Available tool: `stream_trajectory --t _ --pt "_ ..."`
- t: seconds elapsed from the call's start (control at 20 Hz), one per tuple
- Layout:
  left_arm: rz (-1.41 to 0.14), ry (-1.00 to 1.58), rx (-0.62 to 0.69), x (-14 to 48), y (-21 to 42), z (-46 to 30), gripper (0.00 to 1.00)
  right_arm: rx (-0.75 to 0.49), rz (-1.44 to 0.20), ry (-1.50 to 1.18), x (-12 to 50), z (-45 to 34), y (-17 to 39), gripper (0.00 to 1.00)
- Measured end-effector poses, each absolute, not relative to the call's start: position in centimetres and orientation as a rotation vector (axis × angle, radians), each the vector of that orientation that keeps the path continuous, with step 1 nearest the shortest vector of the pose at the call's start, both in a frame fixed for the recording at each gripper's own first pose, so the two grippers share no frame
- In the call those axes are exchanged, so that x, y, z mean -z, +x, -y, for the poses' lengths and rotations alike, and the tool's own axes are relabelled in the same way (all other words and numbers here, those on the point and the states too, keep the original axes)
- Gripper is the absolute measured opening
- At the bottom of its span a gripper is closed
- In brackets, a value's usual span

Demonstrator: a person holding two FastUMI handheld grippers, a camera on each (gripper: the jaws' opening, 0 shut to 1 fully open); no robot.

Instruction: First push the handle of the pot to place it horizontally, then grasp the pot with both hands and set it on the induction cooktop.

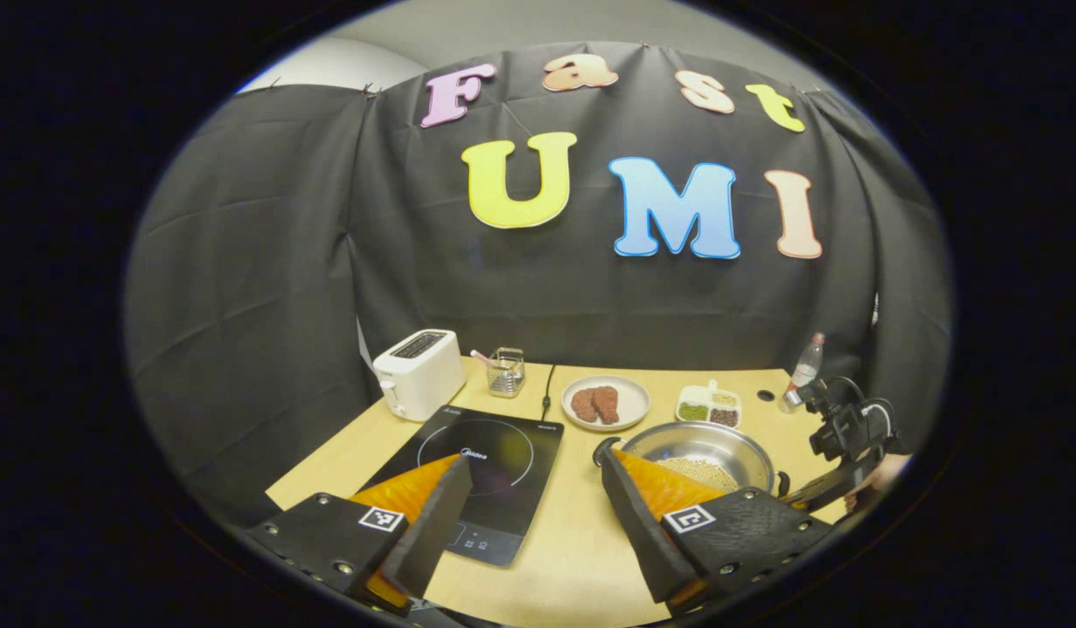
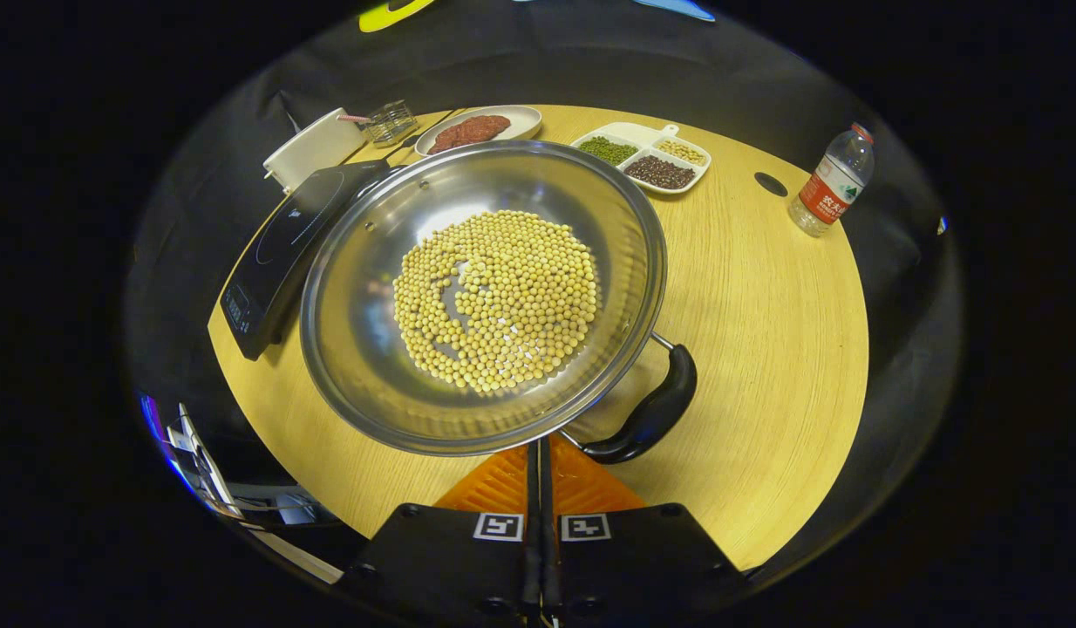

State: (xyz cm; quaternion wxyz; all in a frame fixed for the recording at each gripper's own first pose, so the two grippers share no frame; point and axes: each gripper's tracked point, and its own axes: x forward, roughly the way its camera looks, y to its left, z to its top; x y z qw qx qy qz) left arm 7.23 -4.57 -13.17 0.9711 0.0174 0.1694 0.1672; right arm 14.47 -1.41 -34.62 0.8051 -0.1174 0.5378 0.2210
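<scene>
A steel pot (image 2: 364,288) holding soybeans (image 2: 494,296) stands on the wooden table, just right of the black induction cooktop (image 2: 285,227). One black handle (image 2: 651,410) sticks out at the pot's near right rim, and a second dark handle (image 2: 377,179) shows at the far left rim. My right gripper (image 2: 538,453) is shut, its tips at the near rim just left of that handle, with nothing seen between the fingers. My left gripper (image 1: 534,515) hangs open above the table between the cooktop (image 1: 494,471) and the pot (image 1: 704,449). The right gripper (image 1: 843,432) stands at the pot's right side.
At the back stand a white toaster (image 1: 418,371), a wire basket (image 1: 506,371), a plate (image 1: 634,406) with meat and a divided dish (image 1: 708,406) of beans. A water bottle (image 2: 830,183) is at the far right, beside a cable hole (image 2: 771,183) in the table.
</scene>
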Motion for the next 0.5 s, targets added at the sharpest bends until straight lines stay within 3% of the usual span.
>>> stream_trajectory --t 0.5 --pt "-0.383 0.021 -0.396 14.7 4.7 5.2 0.92 -0.431 -1.134 -0.193 34.6 2.6 17.3 0.02"
